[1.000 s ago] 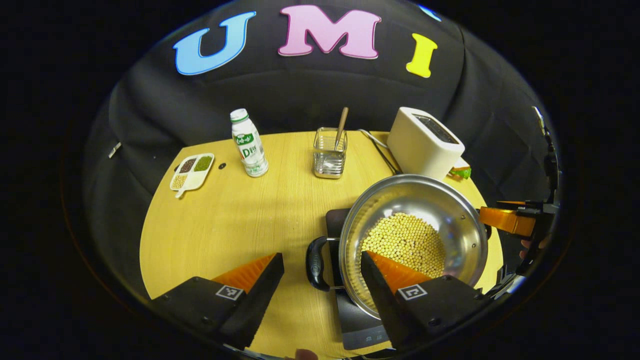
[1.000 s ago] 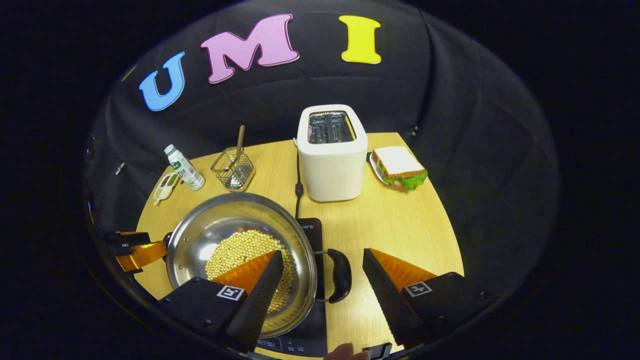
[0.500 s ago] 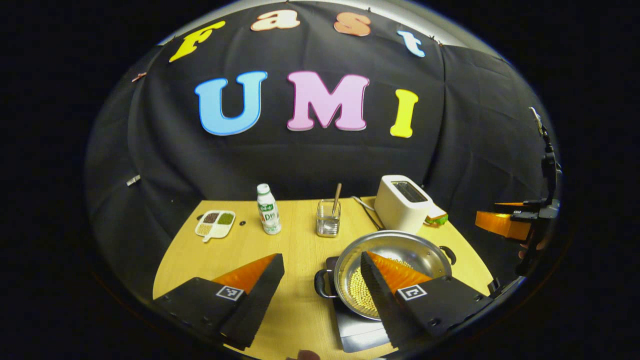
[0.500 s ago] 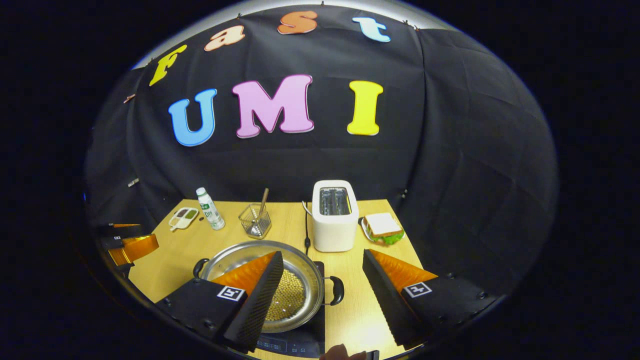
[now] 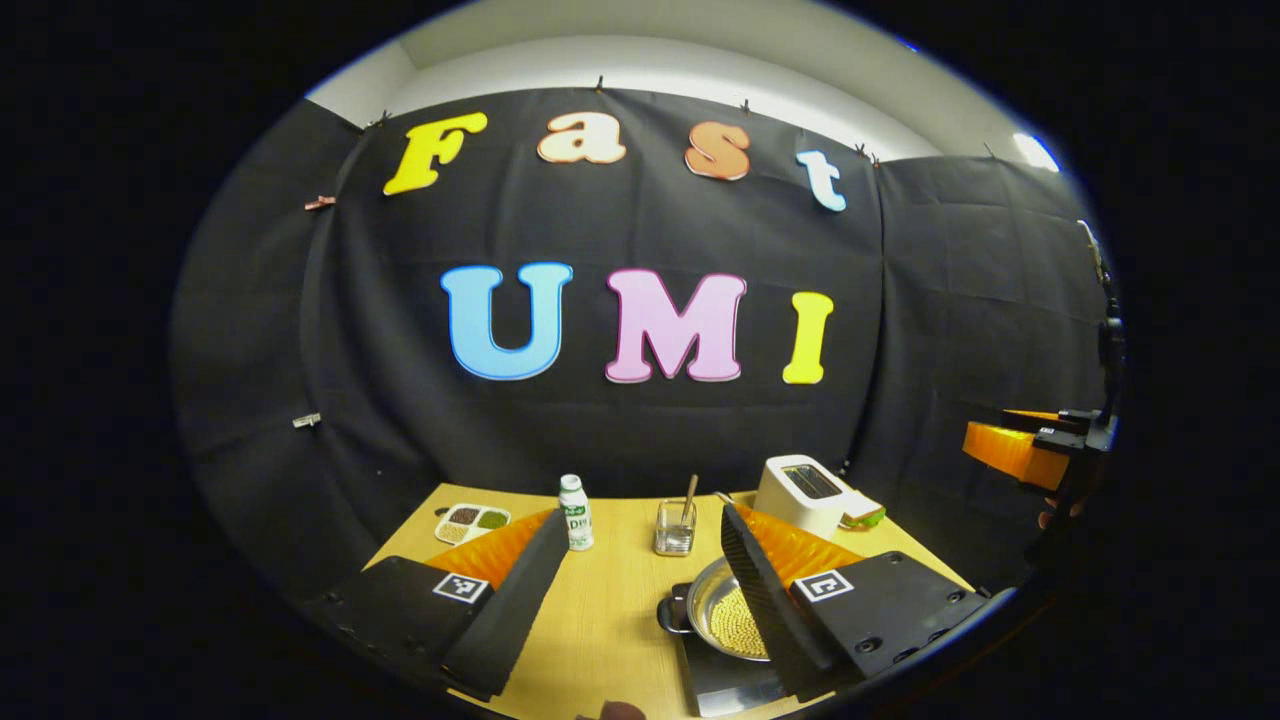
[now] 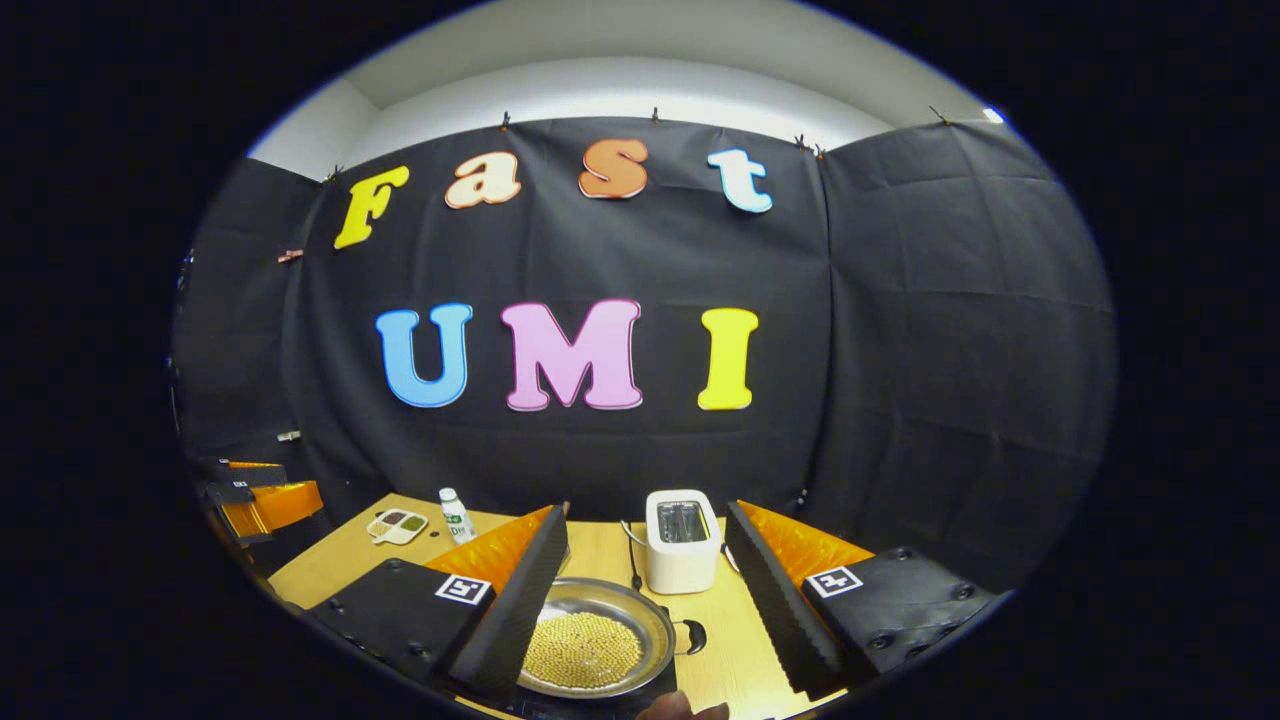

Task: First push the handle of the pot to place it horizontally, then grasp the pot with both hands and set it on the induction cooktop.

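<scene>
Left gripper view: left gripper (image 5: 640, 560) and right gripper (image 6: 645, 560) spread wide, empty, above the pot (image 6: 590, 650).

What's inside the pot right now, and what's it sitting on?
The pot holds a layer of small yellow beans covering its bottom. It sits on the dark induction cooktop on the wooden table. The right tool's finger hides the pot's left part.

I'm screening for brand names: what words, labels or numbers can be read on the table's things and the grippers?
On the bottle: a printed label, too small to read.
On the induction cooktop: no print legible.
On the left gripper and right gripper: square coded markers, no words.
On the toaster: no writing visible.
</scene>
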